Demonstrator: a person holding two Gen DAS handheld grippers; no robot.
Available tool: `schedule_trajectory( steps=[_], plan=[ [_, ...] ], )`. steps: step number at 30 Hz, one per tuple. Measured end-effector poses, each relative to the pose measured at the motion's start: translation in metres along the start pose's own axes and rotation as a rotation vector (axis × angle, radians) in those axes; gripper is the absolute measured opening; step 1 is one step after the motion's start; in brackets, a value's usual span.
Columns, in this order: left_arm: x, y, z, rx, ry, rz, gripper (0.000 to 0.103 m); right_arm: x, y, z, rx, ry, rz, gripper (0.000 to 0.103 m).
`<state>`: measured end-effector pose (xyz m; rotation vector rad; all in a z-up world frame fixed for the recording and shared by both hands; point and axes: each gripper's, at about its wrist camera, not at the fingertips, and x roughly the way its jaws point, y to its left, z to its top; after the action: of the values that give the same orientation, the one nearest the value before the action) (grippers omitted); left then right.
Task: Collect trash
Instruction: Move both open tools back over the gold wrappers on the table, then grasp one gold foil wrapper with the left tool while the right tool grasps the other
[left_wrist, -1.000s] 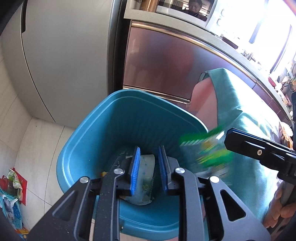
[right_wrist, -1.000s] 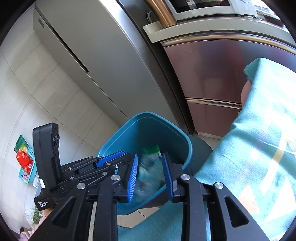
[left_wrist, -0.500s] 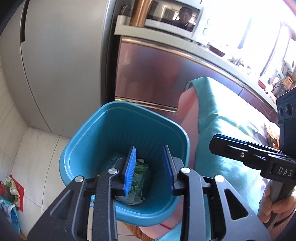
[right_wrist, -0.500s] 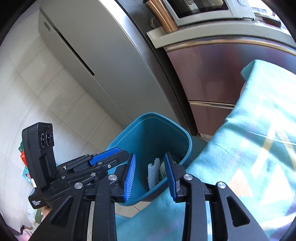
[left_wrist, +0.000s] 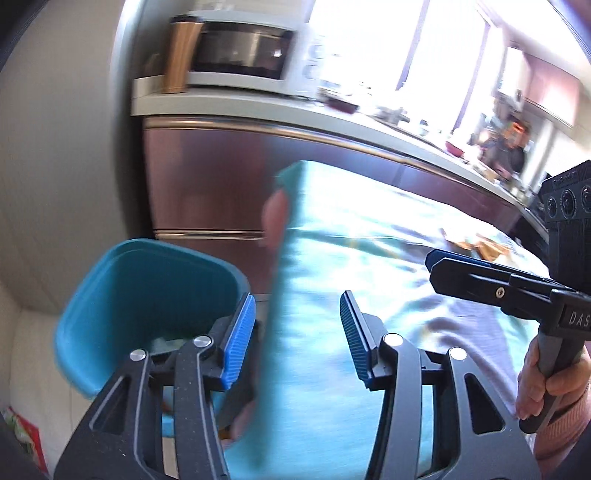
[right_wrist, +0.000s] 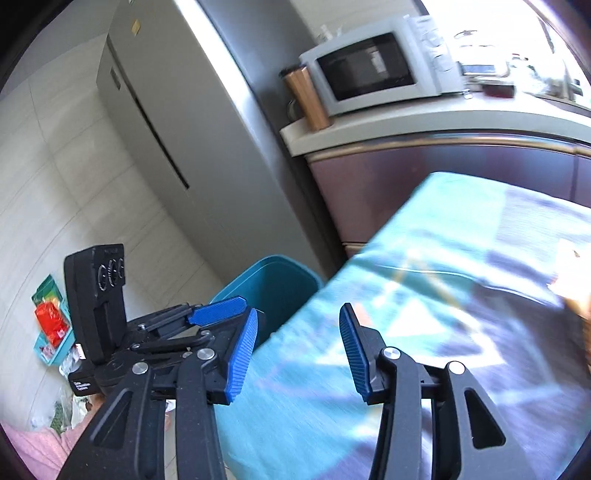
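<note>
Both tongs are opening and hold nothing: the left gripper and the right gripper. The blue bin sits low beside the teal cloth. More trash lies on the floor, so go slowly, open wide, and grab one piece.

Right gripper jaws opening, empty, near blue bin.

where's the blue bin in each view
Left wrist: the bin is at lower left, behind the left finger, beside the teal cloth.
Right wrist: the bin is small, just left of centre, above the left finger, partly hidden by the cloth.
Shared landmark: the microwave on the counter, copper tumbler beside it.
</note>
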<state>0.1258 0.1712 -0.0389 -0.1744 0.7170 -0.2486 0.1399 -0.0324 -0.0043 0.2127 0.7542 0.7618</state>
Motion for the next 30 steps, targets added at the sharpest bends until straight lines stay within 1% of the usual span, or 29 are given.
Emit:
schedule_trajectory(
  steps=[5,8,13,16,19,21,26,30],
  plan=[
    [0.019,-0.045,0.005,0.046,0.030,-0.088,0.048,-0.044,-0.029,-0.011,0.050,-0.060,-0.068,0.044],
    [0.033,-0.072,0.009,0.070,0.055,-0.137,0.049,-0.072,-0.050,-0.022,0.088,-0.093,-0.125,0.045],
    [0.056,-0.113,0.014,0.108,0.087,-0.184,0.050,-0.113,-0.092,-0.039,0.173,-0.147,-0.232,0.045],
    [0.069,-0.130,0.019,0.124,0.108,-0.217,0.050,-0.129,-0.118,-0.045,0.231,-0.172,-0.297,0.045],
    [0.081,-0.149,0.025,0.143,0.125,-0.233,0.051,-0.143,-0.143,-0.050,0.275,-0.193,-0.351,0.045],
    [0.090,-0.160,0.029,0.146,0.143,-0.245,0.052,-0.148,-0.158,-0.051,0.305,-0.198,-0.380,0.045],
    [0.117,-0.175,0.038,0.122,0.194,-0.258,0.053,-0.145,-0.191,-0.052,0.364,-0.182,-0.404,0.047],
    [0.135,-0.180,0.046,0.081,0.228,-0.280,0.053,-0.137,-0.208,-0.050,0.402,-0.168,-0.387,0.047]
  ],
)
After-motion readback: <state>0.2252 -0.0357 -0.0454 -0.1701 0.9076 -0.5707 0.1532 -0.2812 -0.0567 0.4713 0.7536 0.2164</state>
